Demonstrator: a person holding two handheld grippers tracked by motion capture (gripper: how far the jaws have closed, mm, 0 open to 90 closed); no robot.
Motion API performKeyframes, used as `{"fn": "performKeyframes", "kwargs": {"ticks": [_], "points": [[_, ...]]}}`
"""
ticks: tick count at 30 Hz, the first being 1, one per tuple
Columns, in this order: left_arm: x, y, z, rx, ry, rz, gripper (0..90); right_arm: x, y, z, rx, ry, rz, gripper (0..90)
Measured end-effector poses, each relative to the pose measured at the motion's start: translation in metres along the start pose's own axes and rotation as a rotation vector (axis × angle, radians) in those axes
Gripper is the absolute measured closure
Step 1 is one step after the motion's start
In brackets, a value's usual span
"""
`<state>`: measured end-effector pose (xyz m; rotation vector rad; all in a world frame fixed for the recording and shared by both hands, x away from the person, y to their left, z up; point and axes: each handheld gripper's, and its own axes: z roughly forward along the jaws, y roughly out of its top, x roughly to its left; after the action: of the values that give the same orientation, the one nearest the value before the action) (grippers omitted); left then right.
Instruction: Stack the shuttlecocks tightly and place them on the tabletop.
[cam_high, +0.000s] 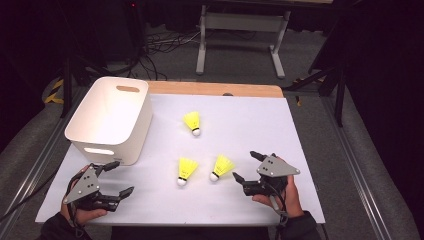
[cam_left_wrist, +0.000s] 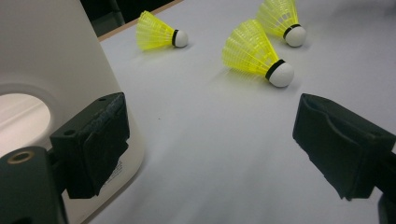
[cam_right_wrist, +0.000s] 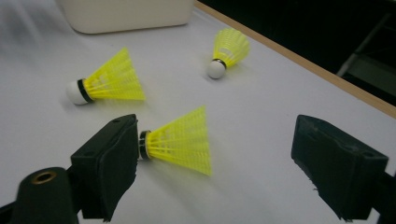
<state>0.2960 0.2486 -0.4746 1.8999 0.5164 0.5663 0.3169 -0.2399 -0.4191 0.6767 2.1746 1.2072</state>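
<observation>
High view: a white tabletop (cam_high: 280, 150) with a wooden far edge carries three yellow shuttlecocks and a white storage bin (cam_high: 111, 119). The bin stands at the far left corner of the tabletop, open side up, with an oval handle slot in each end wall. The far shuttlecock (cam_high: 193, 123) lies alone near the middle of the tabletop. The middle shuttlecock (cam_high: 185, 171) and the right shuttlecock (cam_high: 220, 167) lie nearer the person, just beside each other but apart, each with its white cork tip toward the person's edge.

The left gripper (cam_high: 117, 179), held in the person's left hand (cam_high: 85, 212), rests low at the near left, just in front of the bin's near wall. Its fingers stand wide apart with nothing between them. In the left gripper view one finger (cam_left_wrist: 93, 140) lies against or just beside the bin's rounded corner; whether it touches cannot be told. The middle shuttlecock (cam_left_wrist: 257, 55) lies ahead of the gap.

The right gripper (cam_high: 247, 166), held in the right hand (cam_high: 282, 197), sits at the near right, pointing toward the right shuttlecock. Its fingers are likewise spread wide and grip nothing. In the right gripper view the right shuttlecock (cam_right_wrist: 180, 142) lies on its side between the fingers, its cork end hidden behind one finger (cam_right_wrist: 109, 163), its skirt well apart from the other.
</observation>
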Motion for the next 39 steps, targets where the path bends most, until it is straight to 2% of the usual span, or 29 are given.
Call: {"fn": "performKeyframes", "kwargs": {"ticks": [3, 6, 7, 8, 10, 12, 14, 16, 17, 21, 24, 25, 31, 39], "points": [[0.000, 0.000, 0.001, 0.000, 0.004, -0.006, 11.2, 0.002, 0.012, 0.009, 0.023, 0.056, -0.014, 17.4], [0.000, -0.001, 0.001, 0.001, 0.004, -0.004, 11.2, 0.004, 0.019, 0.016, 0.034, 0.072, -0.025, 19.1], [0.000, -0.001, 0.001, 0.004, 0.000, -0.006, 11.3, 0.007, 0.028, 0.029, 0.057, 0.095, -0.038, 22.0], [0.000, -0.001, 0.002, 0.004, 0.000, -0.009, 11.4, 0.009, 0.031, 0.034, 0.064, 0.102, -0.044, 22.4], [-0.001, -0.002, 0.003, 0.012, -0.005, -0.003, 11.4, 0.012, 0.037, 0.047, 0.081, 0.146, -0.046, 25.1], [-0.002, -0.002, 0.004, 0.018, -0.009, 0.000, 11.5, 0.017, 0.043, 0.061, 0.115, 0.169, -0.063, 25.8], [-0.002, -0.003, 0.005, 0.021, -0.010, 0.001, 11.5, 0.023, 0.048, 0.073, 0.149, 0.193, -0.067, 30.6], [-0.002, -0.003, 0.005, 0.024, -0.013, 0.002, 11.5, 0.028, 0.051, 0.085, 0.187, 0.219, -0.092, 32.2], [-0.002, -0.003, 0.005, 0.022, -0.015, -0.003, 11.5, 0.030, 0.053, 0.091, 0.202, 0.240, -0.100, 35.9], [-0.001, -0.004, 0.005, 0.019, -0.020, -0.011, 11.5, 0.034, 0.058, 0.107, 0.240, 0.292, -0.114, 44.7], [-0.001, -0.004, 0.005, 0.024, -0.025, -0.006, 11.5, 0.034, 0.061, 0.115, 0.257, 0.309, -0.113, 47.4], [-0.001, -0.004, 0.005, 0.024, -0.025, -0.005, 11.5, 0.035, 0.063, 0.121, 0.280, 0.332, -0.118, 48.1], [-0.001, -0.004, 0.005, 0.022, -0.029, -0.004, 11.5, 0.039, 0.071, 0.140, 0.364, 0.343, -0.154, 48.6], [-0.001, -0.004, 0.005, 0.028, -0.032, -0.001, 11.5, 0.041, 0.073, 0.154, 0.429, 0.355, -0.158, 53.8]]}}
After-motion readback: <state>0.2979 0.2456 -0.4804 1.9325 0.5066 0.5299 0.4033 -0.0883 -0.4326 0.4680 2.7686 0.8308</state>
